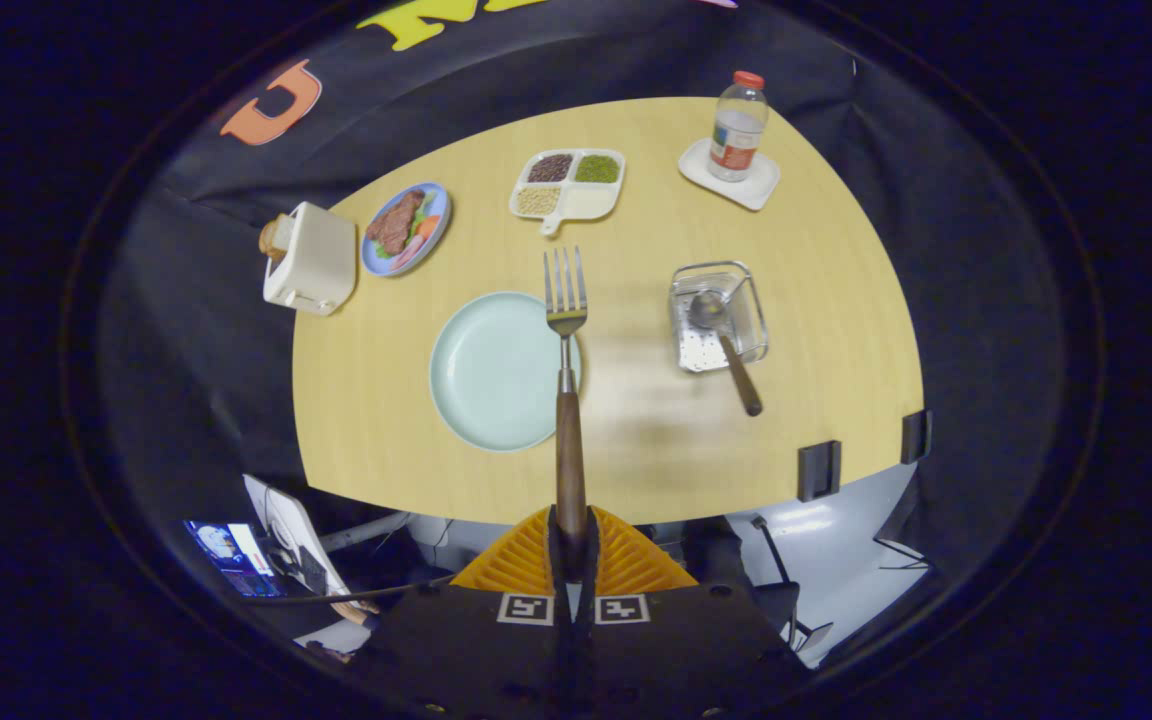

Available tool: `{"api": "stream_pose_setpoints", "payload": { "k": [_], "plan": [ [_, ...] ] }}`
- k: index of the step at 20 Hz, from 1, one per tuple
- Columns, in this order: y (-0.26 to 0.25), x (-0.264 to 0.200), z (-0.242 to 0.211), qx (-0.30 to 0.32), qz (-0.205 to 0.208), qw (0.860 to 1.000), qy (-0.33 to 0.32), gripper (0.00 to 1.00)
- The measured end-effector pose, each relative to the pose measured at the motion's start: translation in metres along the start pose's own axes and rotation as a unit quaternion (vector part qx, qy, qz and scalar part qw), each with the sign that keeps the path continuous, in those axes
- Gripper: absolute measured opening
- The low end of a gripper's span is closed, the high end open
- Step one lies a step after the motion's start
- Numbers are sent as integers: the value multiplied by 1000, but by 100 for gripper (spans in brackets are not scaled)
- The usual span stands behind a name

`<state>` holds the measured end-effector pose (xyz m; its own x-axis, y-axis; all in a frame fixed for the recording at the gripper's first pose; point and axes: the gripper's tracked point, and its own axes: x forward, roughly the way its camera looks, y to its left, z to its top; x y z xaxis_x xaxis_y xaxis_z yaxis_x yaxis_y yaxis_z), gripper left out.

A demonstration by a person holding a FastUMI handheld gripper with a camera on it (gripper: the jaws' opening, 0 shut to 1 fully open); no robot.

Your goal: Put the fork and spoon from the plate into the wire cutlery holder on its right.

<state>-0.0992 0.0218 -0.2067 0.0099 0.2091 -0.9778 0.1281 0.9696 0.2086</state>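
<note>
My gripper [570,545] is shut on the wooden handle of the fork [566,340], which points straight ahead from the fingers, tines up. I am high above the table. Below the fork's head lies the pale green plate [486,375], with nothing on it. To the plate's right stands the wire cutlery holder [719,316]. The spoon [726,345] rests in it, bowl inside and wooden handle sticking out over the near rim.
On the round wooden table [836,300] are a cream toaster [309,258], a blue plate of food [407,227], a divided dish of beans [568,183] and a bottle [738,125] on a white coaster. Two black clamps [819,470] grip the near edge.
</note>
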Motion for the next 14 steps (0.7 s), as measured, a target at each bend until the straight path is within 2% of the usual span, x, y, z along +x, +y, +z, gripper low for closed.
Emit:
{"api": "stream_pose_setpoints", "payload": {
  "k": [6,14],
  "plan": [
    [-49,-1,2,39,-1,999,32,0],
    [-69,20,8,83,9,992,95,0]
  ]
}}
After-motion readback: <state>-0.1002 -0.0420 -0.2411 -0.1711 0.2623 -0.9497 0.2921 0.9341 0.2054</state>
